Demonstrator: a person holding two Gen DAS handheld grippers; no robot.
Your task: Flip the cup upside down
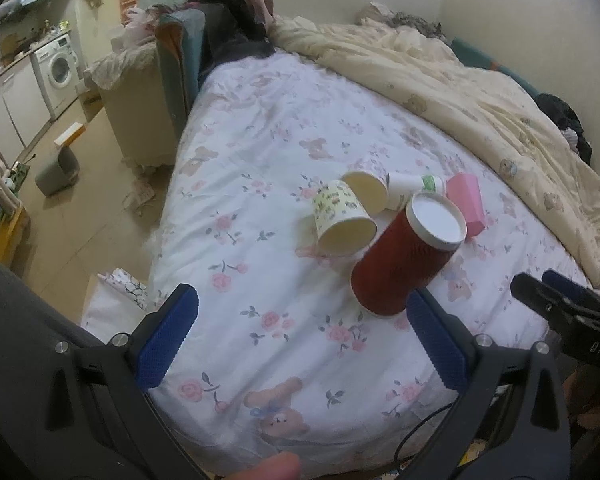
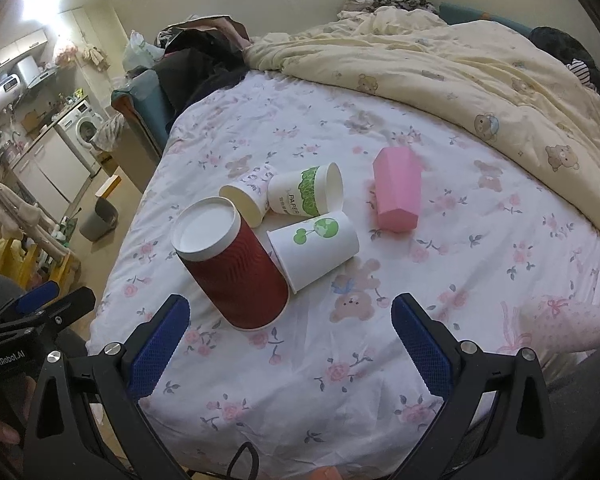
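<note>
While both grippers hang over the near edge of the bed, the red ribbed paper cup (image 2: 232, 264) stands upside down on the floral sheet (image 2: 420, 288), its white recessed base facing up and its rim pressed into the fabric, leaning a little on the soft surface. The left gripper (image 1: 302, 336) has its blue-padded fingers spread wide with nothing between them; in the left wrist view the red cup (image 1: 406, 256) sits just ahead of its right finger, and whether they touch I cannot tell. The right gripper (image 2: 288, 344) is likewise spread and empty, with the red cup just ahead of its left finger and apart from it. Behind the red cup lies a cluster of paper cups on their sides: a white cup with a green tree print (image 2: 314, 244) resting against the red cup's flank, a white cup with a green band and the word PAPER (image 2: 306, 194) behind it, and a small cup with purple markings (image 2: 246, 196) beside that one. In the left wrist view a yellowish patterned cup (image 1: 342, 218) lies on its side with its mouth toward the camera, touching the red cup. A pink faceted cup (image 2: 396, 192) lies on its side, apart from the cluster toward the cream bear-print quilt (image 2: 480, 76) bunched along the wall. On the floor beside the bed stand a grey waste bin (image 2: 98, 218) and, farther off, a washing machine (image 2: 82, 128).
</note>
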